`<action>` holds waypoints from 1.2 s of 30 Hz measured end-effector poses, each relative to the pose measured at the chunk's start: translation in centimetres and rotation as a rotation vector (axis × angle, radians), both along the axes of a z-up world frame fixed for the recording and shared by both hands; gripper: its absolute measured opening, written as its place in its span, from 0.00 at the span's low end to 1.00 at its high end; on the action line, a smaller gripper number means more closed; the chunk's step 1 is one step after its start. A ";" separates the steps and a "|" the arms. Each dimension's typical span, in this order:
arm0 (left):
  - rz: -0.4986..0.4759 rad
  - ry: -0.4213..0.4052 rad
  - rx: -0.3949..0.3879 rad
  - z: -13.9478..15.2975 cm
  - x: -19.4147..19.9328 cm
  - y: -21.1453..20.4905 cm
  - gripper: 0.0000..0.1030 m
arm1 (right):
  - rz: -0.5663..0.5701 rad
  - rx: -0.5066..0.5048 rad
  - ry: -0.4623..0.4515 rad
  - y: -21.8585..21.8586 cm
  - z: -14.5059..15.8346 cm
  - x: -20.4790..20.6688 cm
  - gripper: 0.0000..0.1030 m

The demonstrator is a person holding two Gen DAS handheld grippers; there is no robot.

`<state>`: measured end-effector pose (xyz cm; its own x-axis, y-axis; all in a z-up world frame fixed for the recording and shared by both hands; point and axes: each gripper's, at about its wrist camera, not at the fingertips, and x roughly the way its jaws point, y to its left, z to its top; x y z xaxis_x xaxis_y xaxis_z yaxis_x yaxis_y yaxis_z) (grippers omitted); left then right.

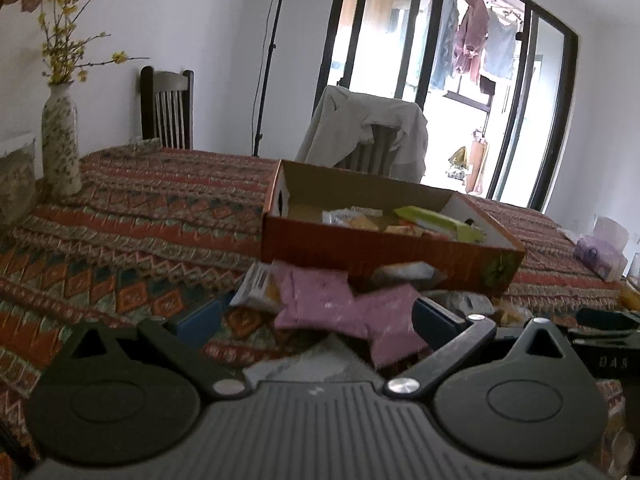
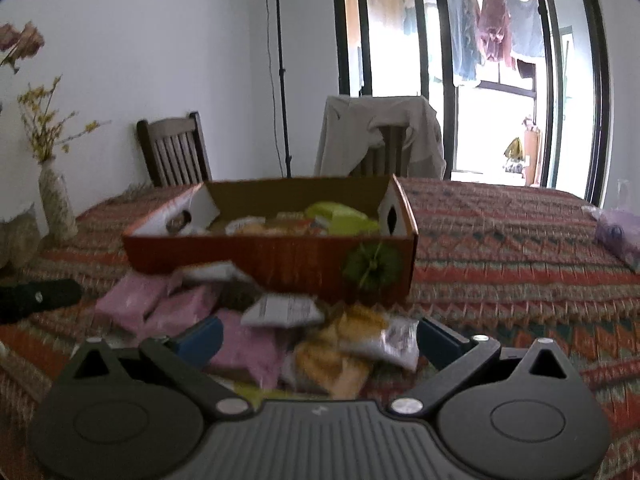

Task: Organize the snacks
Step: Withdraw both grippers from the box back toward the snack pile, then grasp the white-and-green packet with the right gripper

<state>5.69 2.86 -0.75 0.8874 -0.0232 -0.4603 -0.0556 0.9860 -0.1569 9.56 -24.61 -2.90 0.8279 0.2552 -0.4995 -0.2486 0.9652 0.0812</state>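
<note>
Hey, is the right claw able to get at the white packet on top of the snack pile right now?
Probably yes. The right claw is open with the white packet just ahead between its fingers, lying on top of the pile with nothing over it. The box sits behind, clear of the approach.

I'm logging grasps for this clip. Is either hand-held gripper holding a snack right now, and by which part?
Nothing is held. The left hand-held gripper and the right hand-held gripper are both open above the loose snack packets lying on the tablecloth.
</note>
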 end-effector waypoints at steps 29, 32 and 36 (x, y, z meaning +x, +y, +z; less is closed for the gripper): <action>0.027 0.028 -0.017 -1.3 -4.2 2.5 1.00 | 0.385 -0.154 0.074 4.4 -2.2 1.7 1.00; 0.041 0.029 -0.022 -1.3 -5.0 3.0 1.00 | 0.424 -0.136 0.132 4.6 -3.1 2.1 1.00; 0.061 0.033 -0.033 -1.4 -5.5 3.6 1.00 | 0.411 -0.115 0.152 4.2 -3.3 1.0 0.85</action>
